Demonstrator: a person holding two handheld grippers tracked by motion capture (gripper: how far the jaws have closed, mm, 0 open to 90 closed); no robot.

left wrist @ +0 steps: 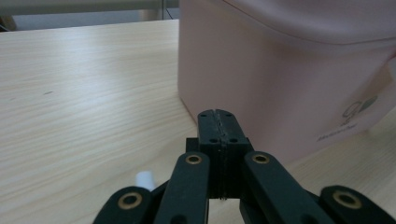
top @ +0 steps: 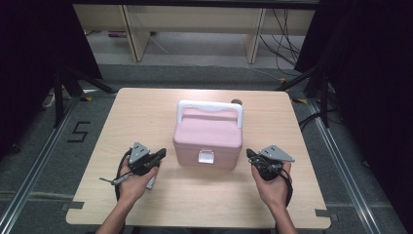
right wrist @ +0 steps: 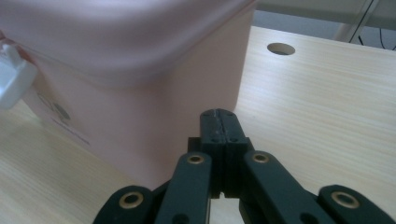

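The pink box [top: 208,139] is sitting near the middle of the wooden table [top: 146,105], its lid shut, its white handle [top: 210,108] lying across the far part of the lid and its white latch [top: 206,157] facing you on the near wall. You are holding the left gripper [top: 160,155] just beside the box's left wall and the right gripper [top: 251,154] just beside its right wall, so the box is standing between the two, with a small gap showing on each side. In the left gripper view your jaws are pressing flat together with nothing between them, the pink wall [left wrist: 261,88] rising close ahead and to the right of them. In the right gripper view the jaws are likewise clenched on nothing, pointing at the box's corner [right wrist: 233,100], with the latch [right wrist: 14,77] showing at the left edge. A round hole [right wrist: 281,48] is sitting in the tabletop behind the box, near the far edge. Bare wood is lying open to the left, the right and in front of the box, up to the table's near edge where your forearms are coming in. Beyond the far edge, pale furniture legs [top: 134,34] and loose cables [top: 285,41] are standing on the grey floor, and a metal rail [top: 341,161] is running along the floor at the right side.
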